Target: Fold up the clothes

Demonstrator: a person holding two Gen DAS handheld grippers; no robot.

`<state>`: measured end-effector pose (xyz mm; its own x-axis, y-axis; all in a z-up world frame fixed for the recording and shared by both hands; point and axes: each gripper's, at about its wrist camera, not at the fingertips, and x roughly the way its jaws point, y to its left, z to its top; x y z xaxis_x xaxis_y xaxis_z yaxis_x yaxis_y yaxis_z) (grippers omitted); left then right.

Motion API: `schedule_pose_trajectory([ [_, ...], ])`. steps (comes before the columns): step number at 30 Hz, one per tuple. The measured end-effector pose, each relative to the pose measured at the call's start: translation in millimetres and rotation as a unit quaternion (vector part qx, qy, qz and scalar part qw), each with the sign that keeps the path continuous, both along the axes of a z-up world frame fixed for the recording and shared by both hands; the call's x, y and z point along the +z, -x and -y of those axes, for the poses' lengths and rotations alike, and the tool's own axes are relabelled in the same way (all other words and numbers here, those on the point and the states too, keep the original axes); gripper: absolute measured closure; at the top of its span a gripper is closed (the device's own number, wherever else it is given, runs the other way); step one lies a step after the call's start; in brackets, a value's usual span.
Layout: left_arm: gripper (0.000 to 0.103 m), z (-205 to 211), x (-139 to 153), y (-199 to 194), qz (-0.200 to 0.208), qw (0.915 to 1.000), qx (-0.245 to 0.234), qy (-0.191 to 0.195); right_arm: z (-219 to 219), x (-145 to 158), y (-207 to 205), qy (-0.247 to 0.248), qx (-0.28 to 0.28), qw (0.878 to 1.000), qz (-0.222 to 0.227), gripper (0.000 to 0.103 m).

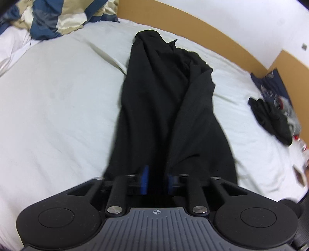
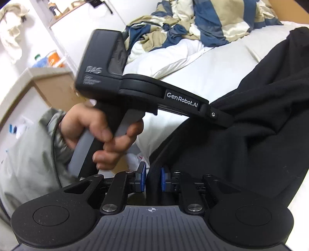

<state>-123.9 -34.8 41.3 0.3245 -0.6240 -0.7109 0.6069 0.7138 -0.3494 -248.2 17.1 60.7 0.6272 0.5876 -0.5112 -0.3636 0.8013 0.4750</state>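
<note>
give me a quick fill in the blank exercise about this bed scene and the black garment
1. The long black cloth garment lies stretched across a ____ bed sheet.
2. The crumpled blanket near the headboard is patterned in beige, cream and ____.
3. In the right wrist view, the left tool is carried by a bare ____.
4. The fabric caught in the right tool is ____ in colour.

Missing words: white; blue; hand; black

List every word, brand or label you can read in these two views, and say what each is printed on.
"GenRobot.AI": white lettering on the side of the left gripper, seen in the right wrist view.
"DAS": raised letters on its rear housing; the smaller print below is too blurred to read.
Left wrist view: no readable text.
</note>
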Motion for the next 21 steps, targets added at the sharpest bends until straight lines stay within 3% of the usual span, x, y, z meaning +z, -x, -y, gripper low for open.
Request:
schedule_pose_trajectory([
  [2, 0.069, -2.6, -3.8, -5.7, -0.002, 1.0000, -0.005, 0.007, 15.7, 1.7, 7.0, -0.016, -0.006, 1.000, -0.002, 0.084],
  [4, 0.058, -7.4, -3.1, -9.8, -0.001, 0.9999, -0.001, 0.012, 28.5, 6.2, 15.8, -0.024, -0.016, 1.000, 0.007, 0.075],
  [6, 0.045, -15.8, 2.5, -9.9, 0.003, 0.9998, 0.006, 0.019, 49.0, 15.5, 26.8, -0.027, -0.034, 0.999, 0.026, 0.049],
  [8, 0.040, -22.6, 11.0, -3.2, 0.004, 0.9994, 0.004, 0.035, 78.2, 13.7, 42.6, -0.036, -0.063, 0.996, 0.044, 0.037],
  [10, 0.022, -19.0, 19.4, 14.4, 0.015, 0.9991, -0.013, 0.039, 105.1, 11.7, 51.4, -0.046, -0.103, 0.992, 0.056, 0.034],
  [14, 0.022, -6.6, 25.0, 41.3, 0.048, 0.9984, -0.031, -0.003, 143.1, 8.9, 65.1, -0.044, -0.172, 0.982, 0.057, 0.031],
  [15, 0.025, -4.9, 22.4, 41.4, 0.046, 0.9986, -0.027, -0.005, 147.3, 7.4, 64.5, -0.038, -0.181, 0.981, 0.056, 0.031],
  [17, 0.053, -3.9, 13.8, 38.4, 0.022, 0.9994, -0.026, 0.002, 155.7, 3.4, 62.7, -0.040, -0.193, 0.979, 0.054, 0.031],
  [18, 0.084, -10.2, 10.3, 37.0, 0.000, 0.9997, -0.024, 0.008, 158.2, -2.6, 59.6, -0.047, -0.198, 0.978, 0.050, 0.031],
  [19, 0.097, -13.6, 9.5, 37.6, -0.015, 0.9994, -0.020, 0.023, 161.0, -11.4, 56.3, -0.055, -0.200, 0.977, 0.046, 0.030],
  [21, 0.098, -20.3, 9.1, 39.1, -0.041, 0.9976, -0.014, 0.053, 162.3, -17.3, 56.6, -0.063, -0.193, 0.978, 0.045, 0.030],
])
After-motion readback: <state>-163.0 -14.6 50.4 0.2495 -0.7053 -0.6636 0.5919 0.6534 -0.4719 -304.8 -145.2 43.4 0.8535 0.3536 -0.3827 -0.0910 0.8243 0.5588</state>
